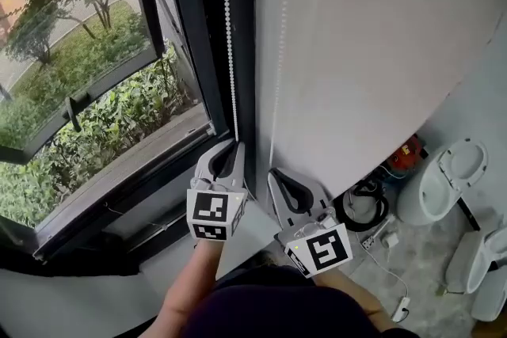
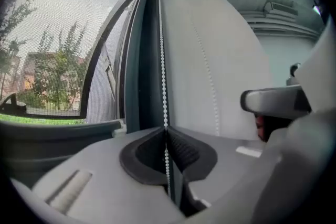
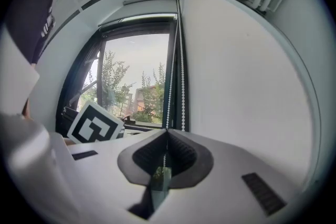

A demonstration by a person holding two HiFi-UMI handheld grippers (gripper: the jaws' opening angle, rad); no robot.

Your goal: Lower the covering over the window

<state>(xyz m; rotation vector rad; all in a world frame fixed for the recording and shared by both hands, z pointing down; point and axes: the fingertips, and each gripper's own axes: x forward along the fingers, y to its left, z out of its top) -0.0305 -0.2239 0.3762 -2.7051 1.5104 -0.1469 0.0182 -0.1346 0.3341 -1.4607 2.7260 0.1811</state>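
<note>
A white bead chain hangs in two strands beside the window. The left strand [image 1: 230, 51] runs down the dark window frame [image 1: 202, 36] into my left gripper [image 1: 235, 145], which is shut on it. In the left gripper view the beads [image 2: 164, 81] pass straight between the closed pads of the left gripper [image 2: 167, 132]. The right strand [image 1: 276, 67] hangs against the white wall [image 1: 380, 51], and my right gripper [image 1: 272, 172] is shut on it. In the right gripper view that chain [image 3: 168, 92] enters the closed right gripper [image 3: 166, 135]. The window glass [image 1: 71, 75] shows uncovered.
The grippers sit side by side, a hand's width apart. A dark sill [image 1: 119, 178] runs below the glass. On the floor at the lower right lie a coiled black cable [image 1: 366, 210], a red item [image 1: 408, 154], white moulded parts [image 1: 451, 178] and a white charger [image 1: 400, 309].
</note>
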